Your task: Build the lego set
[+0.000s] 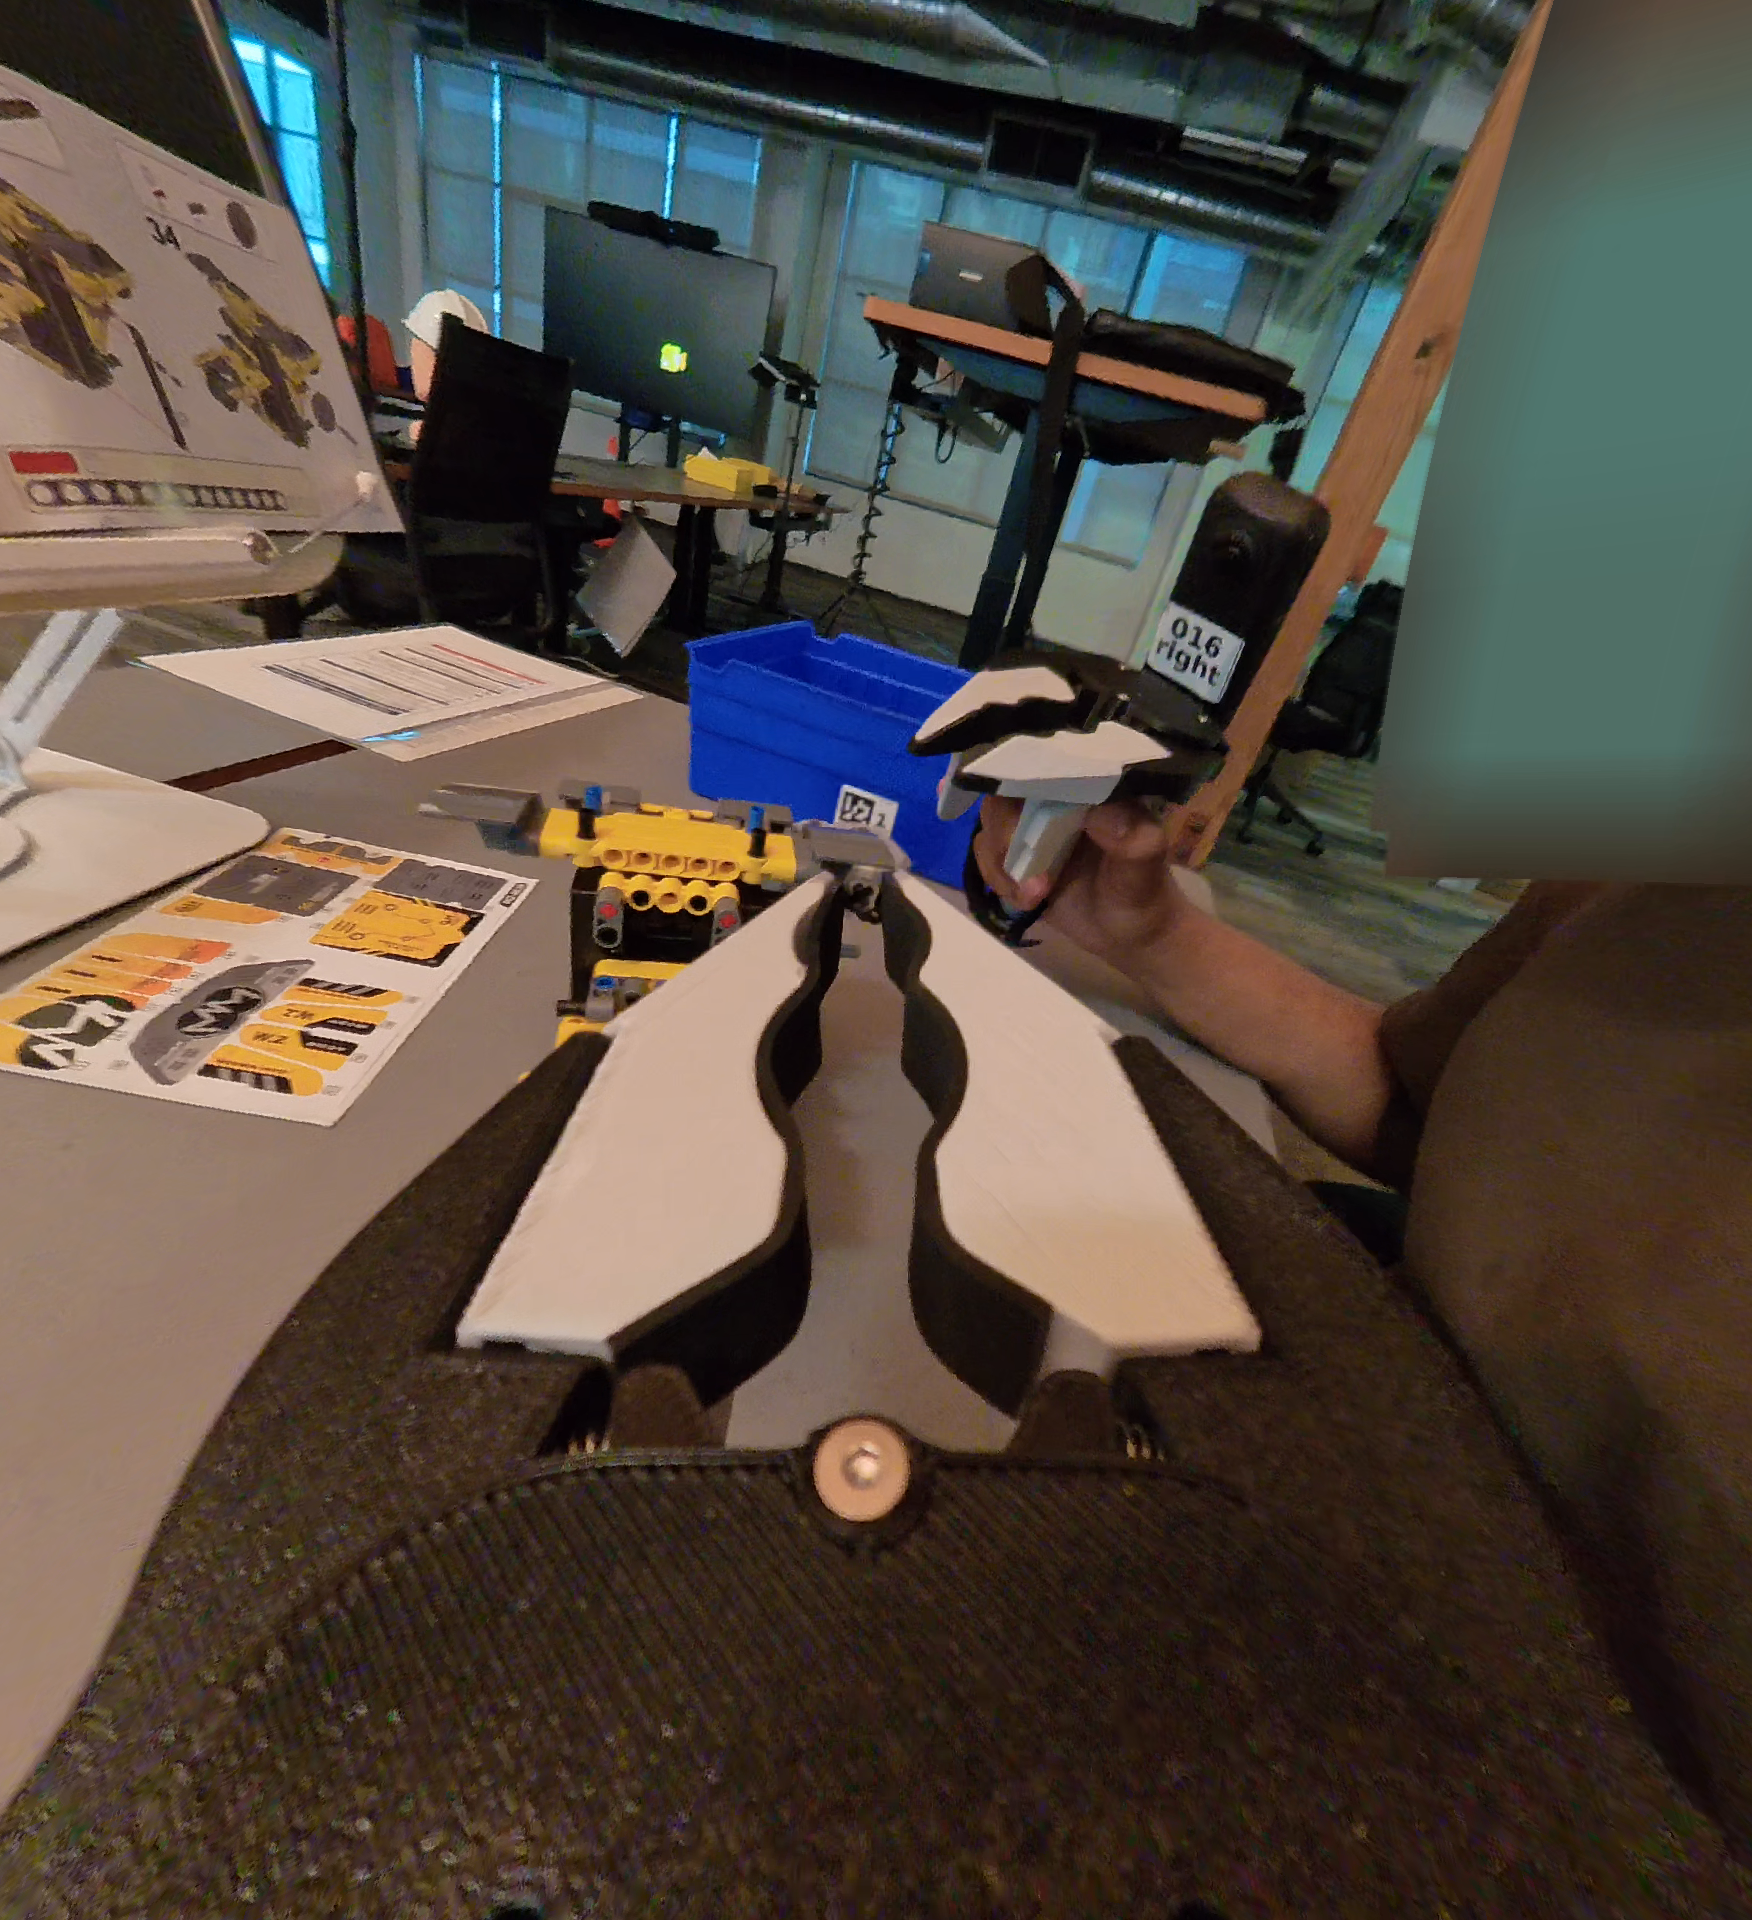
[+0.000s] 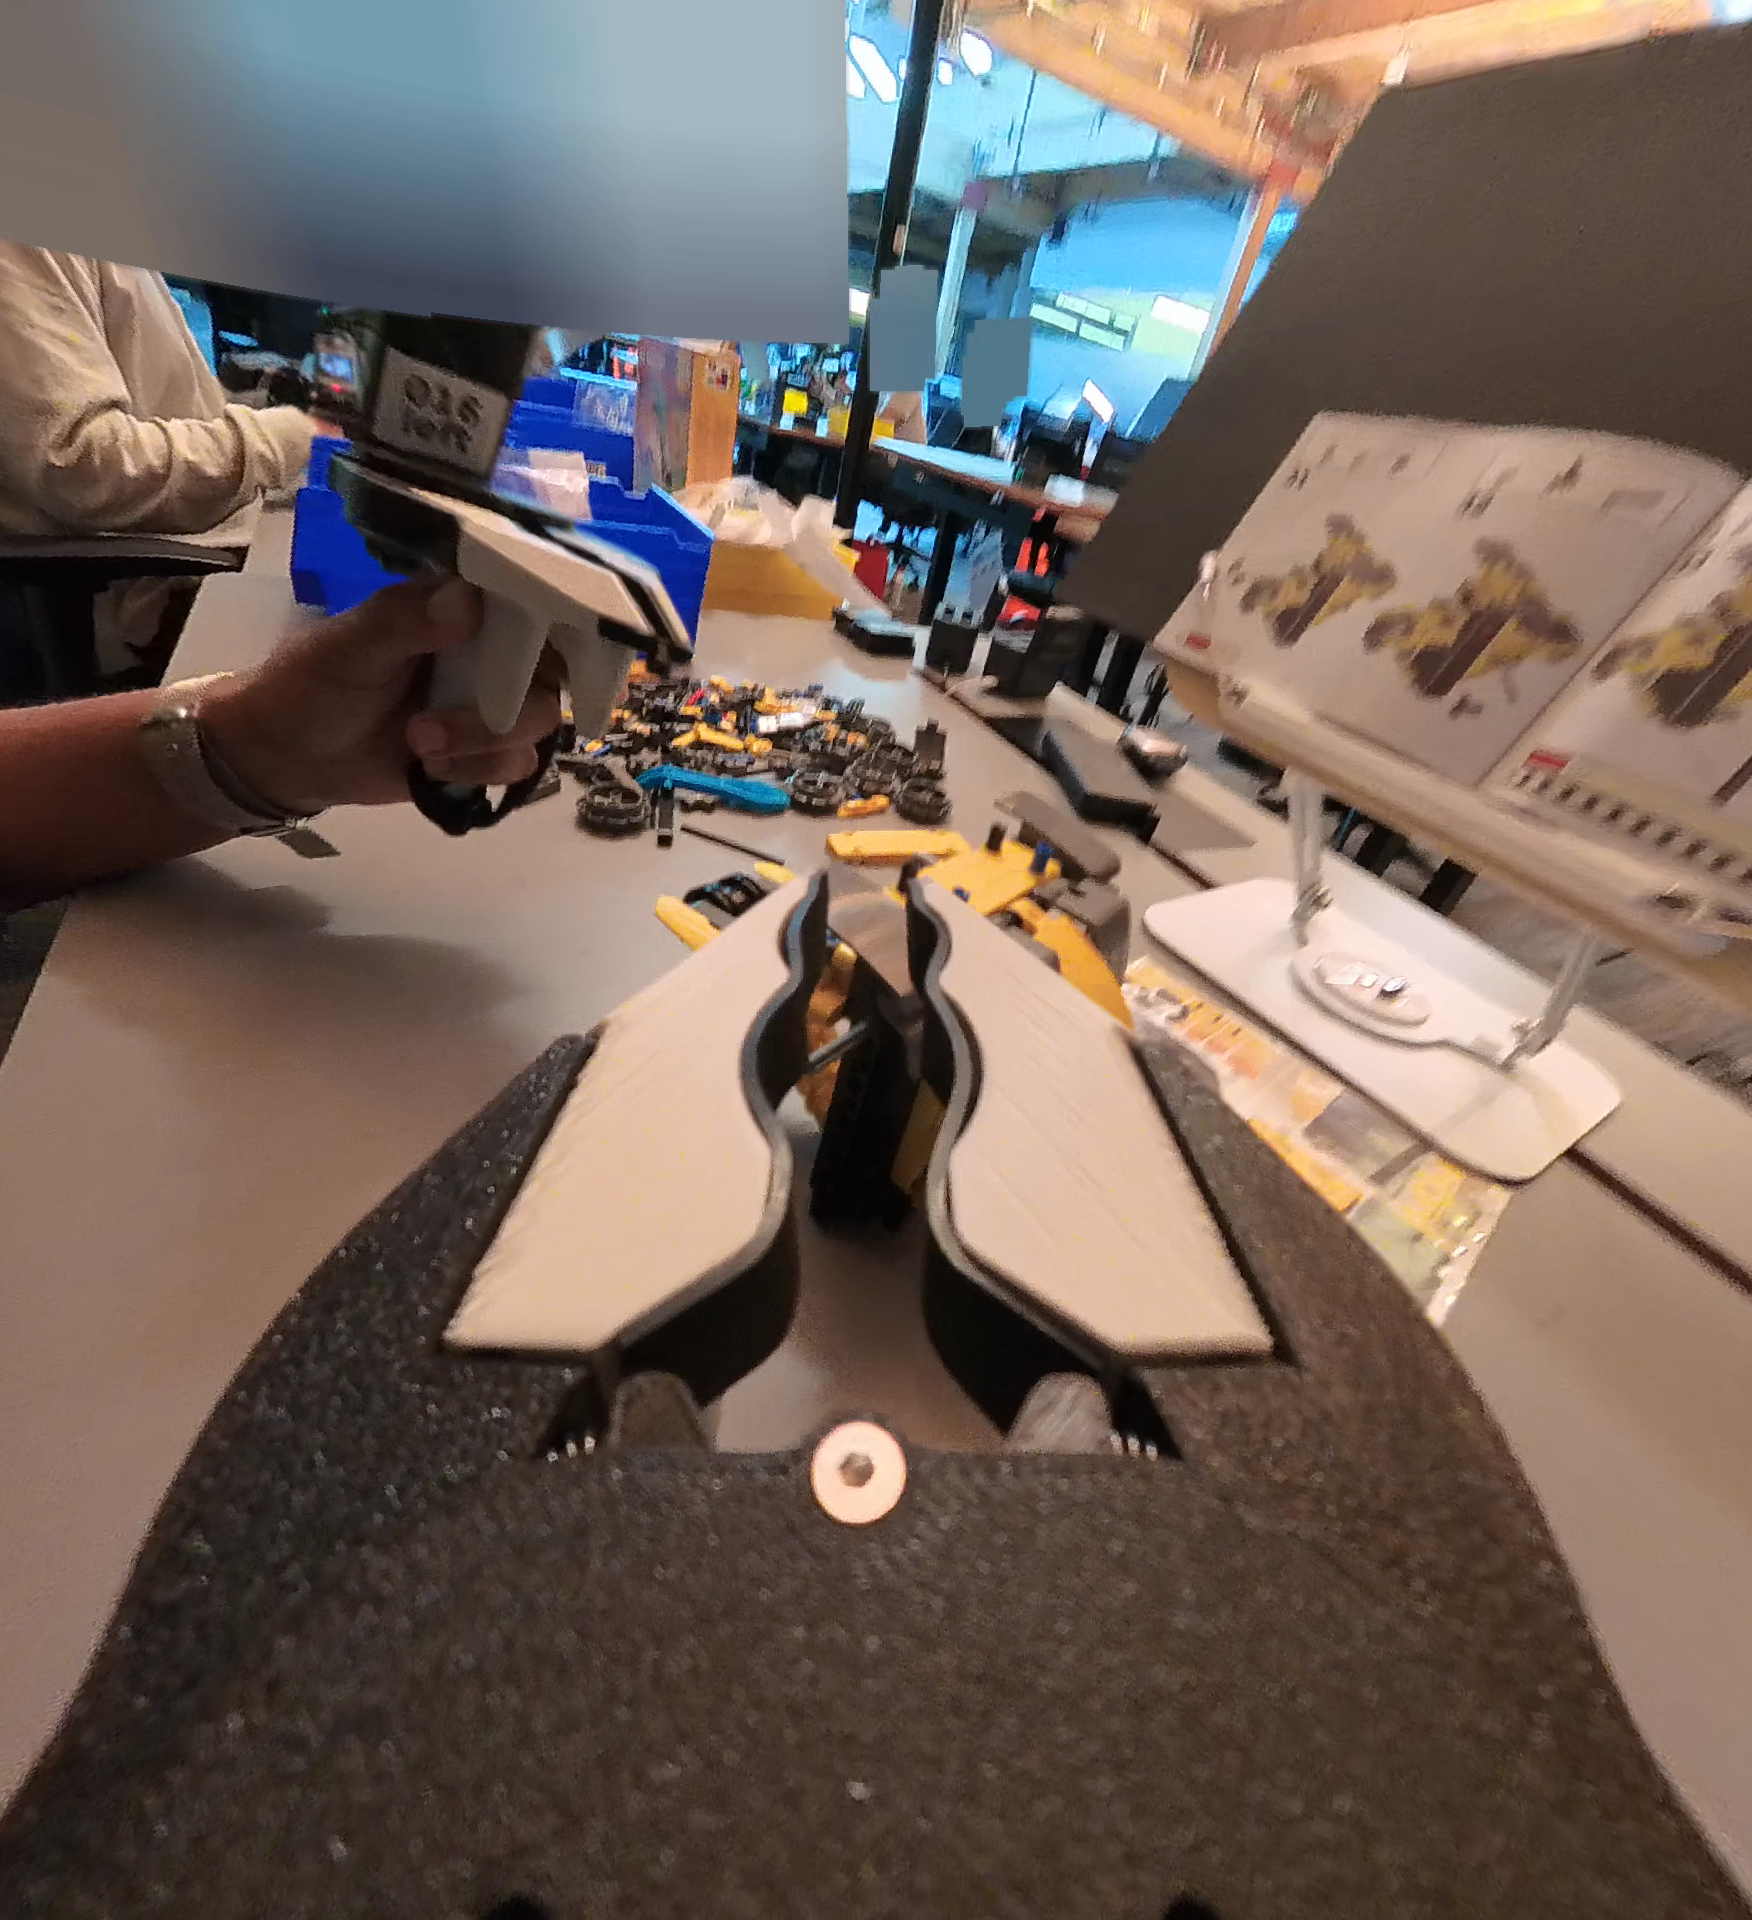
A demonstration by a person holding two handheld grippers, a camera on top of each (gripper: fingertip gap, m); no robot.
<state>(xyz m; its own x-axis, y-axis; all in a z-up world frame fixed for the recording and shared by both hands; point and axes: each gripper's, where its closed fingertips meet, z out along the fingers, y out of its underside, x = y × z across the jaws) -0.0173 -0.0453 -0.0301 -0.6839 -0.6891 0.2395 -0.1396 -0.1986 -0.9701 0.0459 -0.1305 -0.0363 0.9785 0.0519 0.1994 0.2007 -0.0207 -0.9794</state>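
A yellow and black brick model [image 1: 685,857] with grey side panels stands on the grey table; it also shows in the right wrist view [image 2: 997,883]. My left gripper [image 1: 858,888] is almost shut, with a small grey connector piece [image 1: 861,891] pinched between its tips, just right of the model. In the right wrist view it [image 2: 680,639] hangs above a pile of loose parts [image 2: 747,738]. My right gripper [image 2: 867,894] is closed on a dark grey panel piece [image 2: 870,940], above the model. In the left wrist view it [image 1: 939,764] is raised in front of a blue bin [image 1: 799,707].
An open instruction booklet [image 1: 124,312] rests on a white stand at the table's far side [image 2: 1474,603]. A sticker sheet [image 1: 228,977] lies beside the model. A printed paper sheet [image 1: 394,675] lies farther back. More blue bins [image 2: 664,540] stand behind the pile. The tips of one gripper are about 12 centimetres away from the tips of the other.
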